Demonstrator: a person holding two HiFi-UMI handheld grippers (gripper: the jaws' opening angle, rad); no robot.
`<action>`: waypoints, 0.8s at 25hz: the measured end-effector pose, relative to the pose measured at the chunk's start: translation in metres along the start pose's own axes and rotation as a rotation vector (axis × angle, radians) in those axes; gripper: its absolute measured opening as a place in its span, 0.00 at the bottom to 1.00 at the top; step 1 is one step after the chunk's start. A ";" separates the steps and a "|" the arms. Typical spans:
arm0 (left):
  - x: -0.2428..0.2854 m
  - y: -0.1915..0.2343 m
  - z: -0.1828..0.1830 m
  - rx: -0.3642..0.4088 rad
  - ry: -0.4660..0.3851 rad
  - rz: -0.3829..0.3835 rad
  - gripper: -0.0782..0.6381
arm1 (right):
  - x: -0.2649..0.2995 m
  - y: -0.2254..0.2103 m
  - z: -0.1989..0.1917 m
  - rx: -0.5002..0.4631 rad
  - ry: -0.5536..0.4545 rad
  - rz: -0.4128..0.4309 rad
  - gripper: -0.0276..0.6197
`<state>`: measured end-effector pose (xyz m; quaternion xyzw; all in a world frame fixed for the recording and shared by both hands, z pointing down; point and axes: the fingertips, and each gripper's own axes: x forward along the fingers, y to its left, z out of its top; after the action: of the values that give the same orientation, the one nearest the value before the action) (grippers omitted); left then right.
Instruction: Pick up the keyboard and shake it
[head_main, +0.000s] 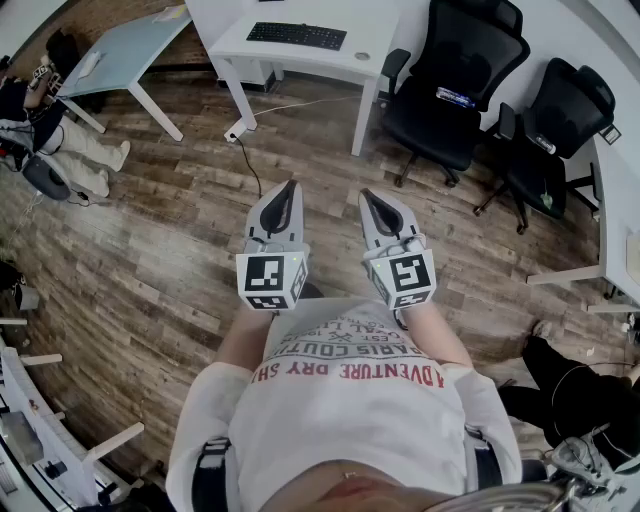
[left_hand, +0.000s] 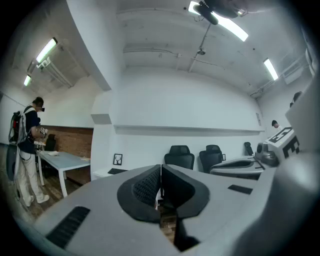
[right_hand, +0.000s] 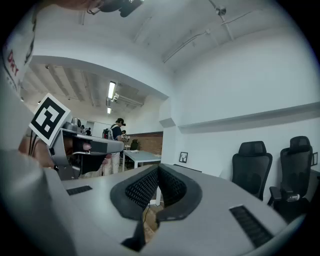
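You hold your left gripper (head_main: 288, 190) and right gripper (head_main: 371, 199) level, side by side, both jaws closed, empty.

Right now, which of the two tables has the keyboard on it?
The white desk, beside a black chair: the black keyboard lies on its top. The pale blue table to its left has no keyboard.

One overhead — two level, facing desk (head_main: 300, 63)
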<state>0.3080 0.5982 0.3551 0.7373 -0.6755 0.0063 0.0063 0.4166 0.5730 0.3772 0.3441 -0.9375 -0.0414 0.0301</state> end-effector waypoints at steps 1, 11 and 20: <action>0.001 0.000 -0.001 -0.002 0.003 0.001 0.15 | 0.000 -0.001 -0.001 0.001 0.000 0.001 0.07; 0.017 -0.005 -0.010 -0.003 0.020 -0.006 0.15 | 0.006 -0.014 -0.013 0.023 0.012 0.000 0.07; 0.038 0.009 -0.020 0.026 0.071 0.012 0.15 | 0.039 -0.012 -0.041 0.111 0.091 0.081 0.07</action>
<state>0.3028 0.5600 0.3754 0.7325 -0.6792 0.0414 0.0206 0.3978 0.5364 0.4174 0.3083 -0.9493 0.0276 0.0554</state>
